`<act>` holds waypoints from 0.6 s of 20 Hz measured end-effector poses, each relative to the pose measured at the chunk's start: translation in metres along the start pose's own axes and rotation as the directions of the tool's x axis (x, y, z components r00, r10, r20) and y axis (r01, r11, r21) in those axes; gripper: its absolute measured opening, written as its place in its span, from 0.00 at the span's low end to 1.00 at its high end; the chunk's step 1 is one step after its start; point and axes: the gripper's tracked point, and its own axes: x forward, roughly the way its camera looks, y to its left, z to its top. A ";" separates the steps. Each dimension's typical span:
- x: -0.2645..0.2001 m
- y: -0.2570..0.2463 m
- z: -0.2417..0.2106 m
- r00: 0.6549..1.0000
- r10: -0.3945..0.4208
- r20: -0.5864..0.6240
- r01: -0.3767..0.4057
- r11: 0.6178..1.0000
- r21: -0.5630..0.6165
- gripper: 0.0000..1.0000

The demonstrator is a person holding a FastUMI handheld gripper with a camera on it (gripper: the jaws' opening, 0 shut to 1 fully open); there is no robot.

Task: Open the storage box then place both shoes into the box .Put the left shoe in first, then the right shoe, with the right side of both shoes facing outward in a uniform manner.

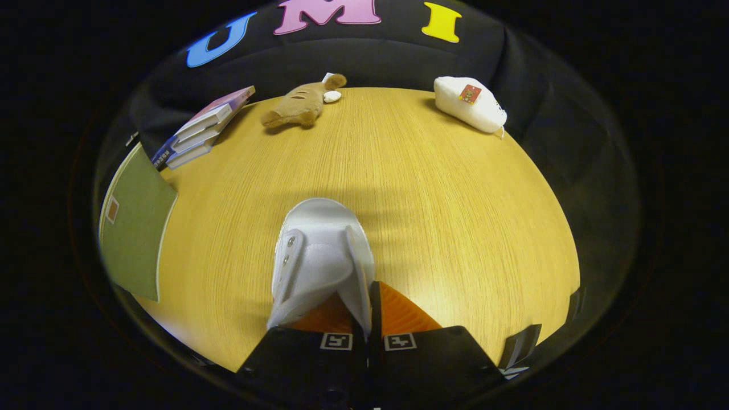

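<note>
Jaws (369, 310) pinched nearly together on thin edge of white shoe (320, 256), shoe hanging just ahead over surface (455, 216). We judge: keep grip firm, carry level, check right side outward. Storage box unseen. Far: plush toy (302, 105), white pouch (470, 105). Left: books (205, 128), green board (134, 228).

White shoe (319, 256) pinched in the closed tool (369, 310) above wooden table (455, 188).

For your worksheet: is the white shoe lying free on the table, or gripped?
Gripped: the gripper is shut on the white shoe, pinching its side wall.
</note>
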 end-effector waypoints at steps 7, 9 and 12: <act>-0.062 0.036 0.040 0.996 0.066 0.052 -0.073 0.985 0.153 0.06; -0.090 0.063 0.060 0.993 0.097 0.067 -0.107 0.981 0.164 0.05; -0.128 0.119 0.095 0.983 0.154 0.103 -0.169 0.973 0.160 0.06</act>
